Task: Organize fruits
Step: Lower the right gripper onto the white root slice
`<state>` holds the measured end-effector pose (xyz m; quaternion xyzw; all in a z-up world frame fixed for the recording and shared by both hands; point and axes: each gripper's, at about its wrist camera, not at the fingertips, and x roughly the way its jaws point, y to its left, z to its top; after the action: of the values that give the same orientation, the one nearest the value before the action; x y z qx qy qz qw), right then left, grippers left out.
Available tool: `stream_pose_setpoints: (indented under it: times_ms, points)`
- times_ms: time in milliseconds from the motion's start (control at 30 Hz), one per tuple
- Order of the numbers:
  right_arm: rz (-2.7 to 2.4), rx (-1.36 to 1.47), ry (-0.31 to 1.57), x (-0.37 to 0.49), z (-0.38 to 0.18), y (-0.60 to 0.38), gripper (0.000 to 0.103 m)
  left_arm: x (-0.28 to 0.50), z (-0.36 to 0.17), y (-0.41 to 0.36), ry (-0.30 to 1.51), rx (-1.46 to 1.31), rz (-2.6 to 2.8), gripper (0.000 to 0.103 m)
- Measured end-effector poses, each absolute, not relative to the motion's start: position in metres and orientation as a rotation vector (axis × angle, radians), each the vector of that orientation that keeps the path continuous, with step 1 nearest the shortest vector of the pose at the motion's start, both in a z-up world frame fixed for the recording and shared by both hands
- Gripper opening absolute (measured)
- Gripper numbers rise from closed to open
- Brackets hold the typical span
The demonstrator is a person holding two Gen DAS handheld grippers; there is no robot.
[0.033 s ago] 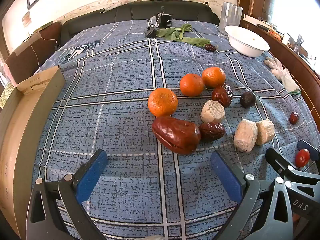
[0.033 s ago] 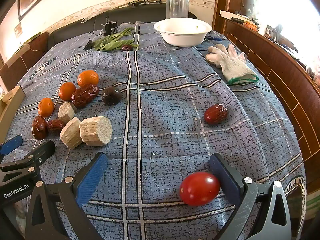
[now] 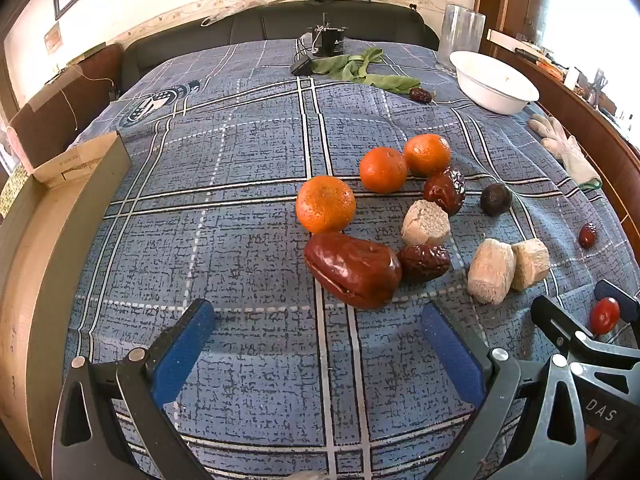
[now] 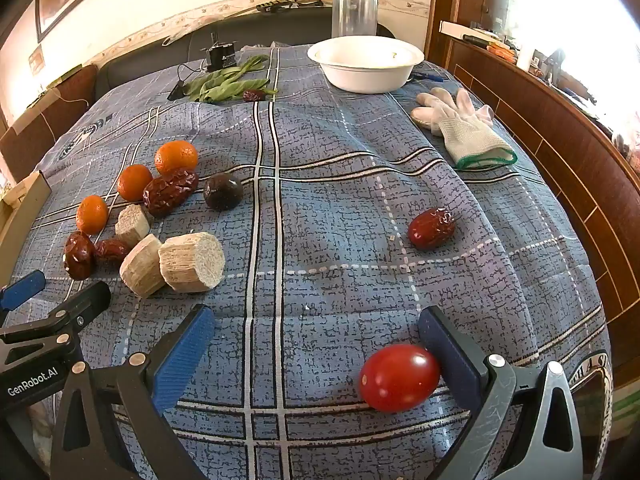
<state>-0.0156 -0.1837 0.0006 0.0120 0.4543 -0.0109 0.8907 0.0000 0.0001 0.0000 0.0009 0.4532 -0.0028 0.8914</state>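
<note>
R gripper (image 4: 316,354) fingers wide open w/ cherry tomato (image 4: 399,377) touching the right one: centre, close softly so it won't roll; L gripper (image 3: 320,344) open, idle.

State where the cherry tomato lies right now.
In the right wrist view the cherry tomato lies on the blue cloth between the open right hand-held gripper fingers, against the right-side pad, nearer than the lone red date.
</note>
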Motion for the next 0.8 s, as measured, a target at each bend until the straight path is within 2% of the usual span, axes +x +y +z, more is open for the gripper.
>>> stream_pose_setpoints:
  times_ms: [533, 567, 600, 633, 800]
  points:
    - [-0.025, 0.028, 0.996, -0.023, 0.008, -0.186, 0.103, -0.008, 0.003, 0.004, 1.017, 0.029, -0.065, 0.102]
    - [-0.024, 0.027, 0.993, -0.023, 0.002, -0.183, 0.103, -0.011, 0.006, 0.006, 1.021, 0.013, -0.078, 0.097]
    - [-0.024, 0.027, 0.992, -0.021, 0.002, -0.182, 0.103, -0.014, 0.010, 0.010, 1.014, -0.014, -0.095, 0.086]
    - [-0.023, 0.026, 0.990, -0.023, 0.002, -0.181, 0.103, -0.017, 0.015, 0.016, 1.004, -0.046, -0.114, 0.082]
    - [-0.015, 0.027, 0.995, -0.030, 0.004, -0.187, 0.103, -0.042, 0.058, 0.057, 0.839, -0.109, -0.057, 0.079]
